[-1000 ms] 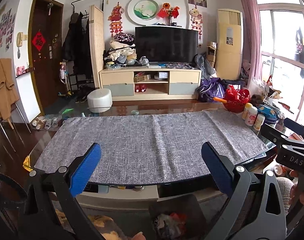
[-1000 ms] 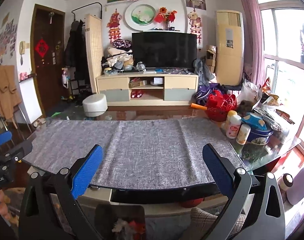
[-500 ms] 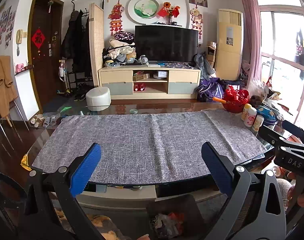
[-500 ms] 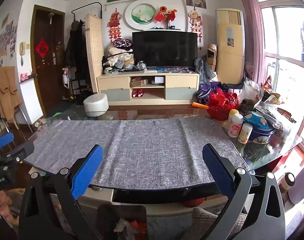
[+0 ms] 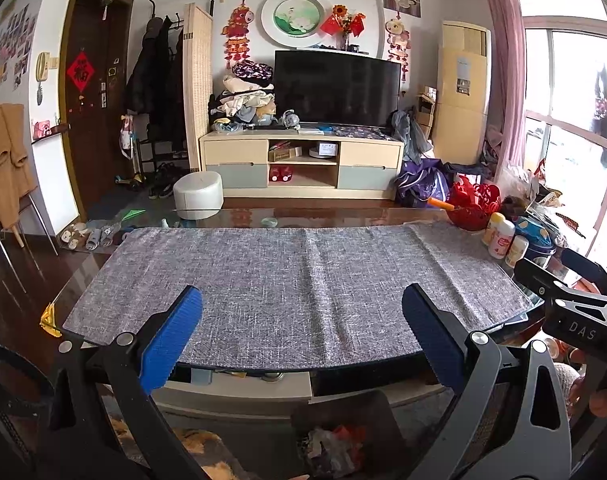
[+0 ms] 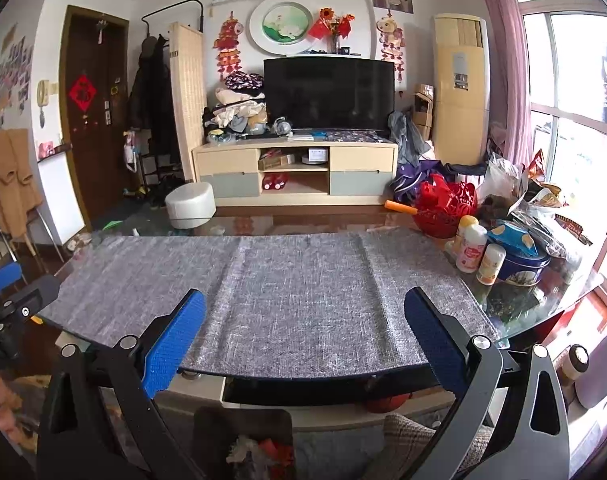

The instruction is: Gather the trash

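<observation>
A dark trash bin with crumpled white and red trash inside stands on the floor below the table's near edge; it also shows in the right wrist view. My left gripper is open and empty, held above the bin in front of the table. My right gripper is open and empty, beside it to the right. A grey cloth covers the glass table; no loose trash shows on it.
At the table's right end stand a red basket, three small bottles, a blue tin and snack bags. A white stool and TV cabinet lie beyond.
Both grippers have risen slightly and stayed open; the view has barely shifted. Nothing was picked up or let go.
</observation>
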Action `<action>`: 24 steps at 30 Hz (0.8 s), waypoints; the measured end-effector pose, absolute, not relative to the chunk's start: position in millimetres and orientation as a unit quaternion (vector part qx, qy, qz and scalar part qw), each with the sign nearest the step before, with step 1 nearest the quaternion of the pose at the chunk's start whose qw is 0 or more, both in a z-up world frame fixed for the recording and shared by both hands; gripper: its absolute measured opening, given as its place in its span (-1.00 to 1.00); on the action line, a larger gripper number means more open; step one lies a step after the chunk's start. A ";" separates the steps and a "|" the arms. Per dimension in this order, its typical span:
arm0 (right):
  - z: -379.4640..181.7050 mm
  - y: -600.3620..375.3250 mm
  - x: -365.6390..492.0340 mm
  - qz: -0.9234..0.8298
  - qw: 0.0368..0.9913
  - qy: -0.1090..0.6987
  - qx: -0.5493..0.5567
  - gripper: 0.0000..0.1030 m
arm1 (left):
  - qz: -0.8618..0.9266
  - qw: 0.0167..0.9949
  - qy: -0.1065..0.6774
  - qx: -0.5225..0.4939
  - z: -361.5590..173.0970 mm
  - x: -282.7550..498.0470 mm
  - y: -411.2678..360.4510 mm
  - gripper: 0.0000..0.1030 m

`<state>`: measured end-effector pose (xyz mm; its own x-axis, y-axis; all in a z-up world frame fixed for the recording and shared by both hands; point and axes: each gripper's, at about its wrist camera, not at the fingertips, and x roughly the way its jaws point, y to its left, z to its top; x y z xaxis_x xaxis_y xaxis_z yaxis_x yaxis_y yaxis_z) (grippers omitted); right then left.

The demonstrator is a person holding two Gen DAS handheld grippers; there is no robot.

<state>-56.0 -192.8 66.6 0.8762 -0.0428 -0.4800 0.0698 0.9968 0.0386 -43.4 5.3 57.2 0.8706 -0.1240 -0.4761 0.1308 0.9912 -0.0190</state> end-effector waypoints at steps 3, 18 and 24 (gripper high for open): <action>65.9 -193.5 -55.7 -0.029 0.968 0.247 0.027 0.94 | -0.066 0.967 0.246 0.007 57.3 -43.3 5.5 0.84; 62.4 -193.2 -56.1 -0.029 0.968 0.248 0.029 0.94 | -0.065 0.967 0.246 0.004 57.3 -43.5 5.3 0.84; 62.7 -192.4 -57.3 -0.030 0.968 0.247 0.030 0.94 | -0.065 0.967 0.246 0.004 57.2 -43.8 4.3 0.84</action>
<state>-57.3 -192.4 62.7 0.8763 -0.0434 -0.4798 0.0727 0.9964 0.0427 -43.8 4.3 57.2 0.8702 -0.1229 -0.4771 0.1269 0.9916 -0.0240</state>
